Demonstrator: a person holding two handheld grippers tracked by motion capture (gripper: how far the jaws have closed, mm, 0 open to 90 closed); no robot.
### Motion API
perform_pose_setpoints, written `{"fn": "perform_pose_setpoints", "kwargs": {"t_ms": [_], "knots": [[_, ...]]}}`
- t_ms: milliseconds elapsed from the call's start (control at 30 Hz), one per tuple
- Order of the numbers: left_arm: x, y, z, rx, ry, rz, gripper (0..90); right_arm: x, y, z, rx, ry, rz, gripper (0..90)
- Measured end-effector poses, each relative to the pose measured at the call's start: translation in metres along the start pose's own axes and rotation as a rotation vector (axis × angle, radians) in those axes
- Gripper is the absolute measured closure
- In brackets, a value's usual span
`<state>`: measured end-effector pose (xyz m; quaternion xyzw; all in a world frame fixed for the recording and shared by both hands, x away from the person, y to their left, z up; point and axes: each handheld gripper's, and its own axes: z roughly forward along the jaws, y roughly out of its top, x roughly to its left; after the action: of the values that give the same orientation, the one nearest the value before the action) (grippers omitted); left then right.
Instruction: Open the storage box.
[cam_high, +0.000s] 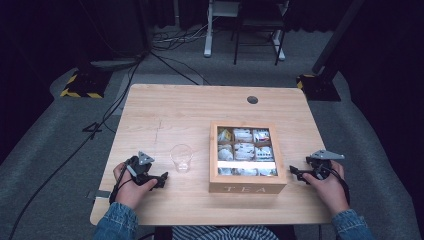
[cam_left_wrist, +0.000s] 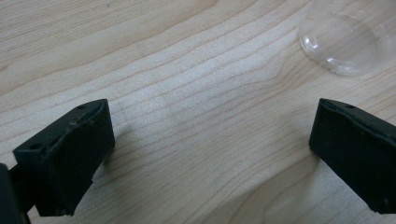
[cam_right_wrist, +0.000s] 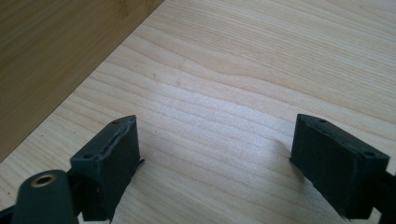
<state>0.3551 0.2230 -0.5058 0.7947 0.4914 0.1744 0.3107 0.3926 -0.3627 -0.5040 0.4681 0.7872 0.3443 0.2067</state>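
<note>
- I'm resting my left gripper (cam_high: 161, 179) low on the pale wooden table (cam_high: 165, 107), jaws spread wide with nothing but bare wood grain between them.
- I'm seeing the clear plastic cup (cam_high: 181, 157) standing upright just ahead of that gripper; in the left gripper view its rim (cam_left_wrist: 348, 39) is sitting up and to the right of the gap, not between the jaws.
- I'm holding my right gripper (cam_high: 295, 173) on the far side of the work, jaws likewise released and empty, pointing in toward the box.
- I'm looking at the square light-wood tea box (cam_high: 247, 187) with "TEA" on its front, sitting between my two hands; its compartments are holding packets of tea bags, and a bright glare band is running across the near row, which suggests a clear lid, though I can't be sure.
- In the right gripper view the box's side wall (cam_right_wrist: 51, 56) is lying close at the left, apart from the jaws.
- I'm judging this as the very start: both tools parked, nothing grasped.
- Next I'm likely needing to steady or open the box with the right tool, and to swing the left one right to centre the cup before closing gently on its thin wall.
</note>
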Motion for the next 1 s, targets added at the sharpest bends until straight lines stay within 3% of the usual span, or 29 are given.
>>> {"fn": "perform_pose_setpoints", "kwargs": {"t_ms": [300, 467, 600, 767, 1000], "knots": [[0.0, 0.0, 0.0, 0.0, 0.002, 0.004, 0.4, 0.0, 0.0, 0.0, 0.0, 0.001, 0.0, 15.5], [0.0, 0.0, 0.0, -0.001, 0.004, 0.003, 0.5, -0.002, -0.001, -0.002, -0.014, -0.01, 0.015, 22.9], [0.0, 0.0, 0.0, -0.001, 0.004, 0.002, 0.5, -0.003, -0.002, -0.005, -0.008, -0.002, 0.017, 21.8], [0.0, 0.0, 0.0, -0.001, 0.005, 0.002, 0.4, 0.004, 0.005, -0.026, -0.032, 0.014, -0.018, 25.4], [0.0, 0.0, 0.0, -0.003, 0.005, 0.0, 0.5, 0.012, 0.011, -0.046, -0.061, 0.034, -0.017, 27.2]]}}
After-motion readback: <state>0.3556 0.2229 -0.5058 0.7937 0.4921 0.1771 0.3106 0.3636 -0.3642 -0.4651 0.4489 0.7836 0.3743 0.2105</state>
